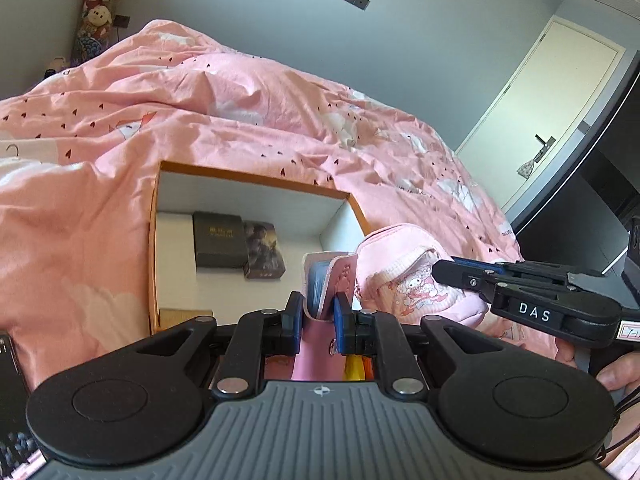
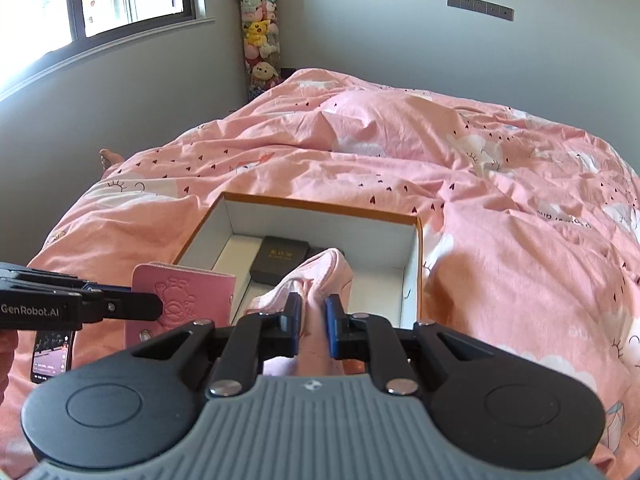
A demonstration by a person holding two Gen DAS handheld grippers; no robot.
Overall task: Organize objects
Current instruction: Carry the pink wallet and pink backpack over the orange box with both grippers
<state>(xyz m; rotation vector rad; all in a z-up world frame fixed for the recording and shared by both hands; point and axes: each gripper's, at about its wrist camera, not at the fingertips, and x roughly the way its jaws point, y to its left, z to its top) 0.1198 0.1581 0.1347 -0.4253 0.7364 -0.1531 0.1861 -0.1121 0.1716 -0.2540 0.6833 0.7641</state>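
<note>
A phone (image 2: 52, 354) lies on the bed's pink duvet (image 2: 500, 208) at the far left, screen lit, just beside the left hand-held gripper (image 1: 317, 308). That gripper is clamped on a pink wallet (image 2: 182, 300), its blue pads pressing the wallet's two sides near the bottom edge; the wallet stands upright, clear of the duvet, with an embossed cartoon on its cover and a snap at the lower corner. From the left wrist view, blue card sleeves show at the wallet's open edge.

Behind the wallet sits an open box (image 1: 256, 178) with an orange rim and white walls, resting on the duvet. Inside it a dark case (image 1: 219, 240) lies flat against the floor of the box, with a smaller pictured pack (image 1: 264, 250) touching its right side, partly tucked under it.

To the right, the right hand-held gripper (image 2: 310, 322) is closed on the fabric of a pink pouch (image 1: 404, 276), pinching a fold of it between its pads. The pouch hangs in front of the box's near right corner, just beside the wallet, its cartoon print facing the left wrist camera. A thumb (image 1: 616, 376) of the person shows under the right gripper's handle.

Plush toys (image 2: 260, 32) stand stacked in the room's corner beyond the bed.
</note>
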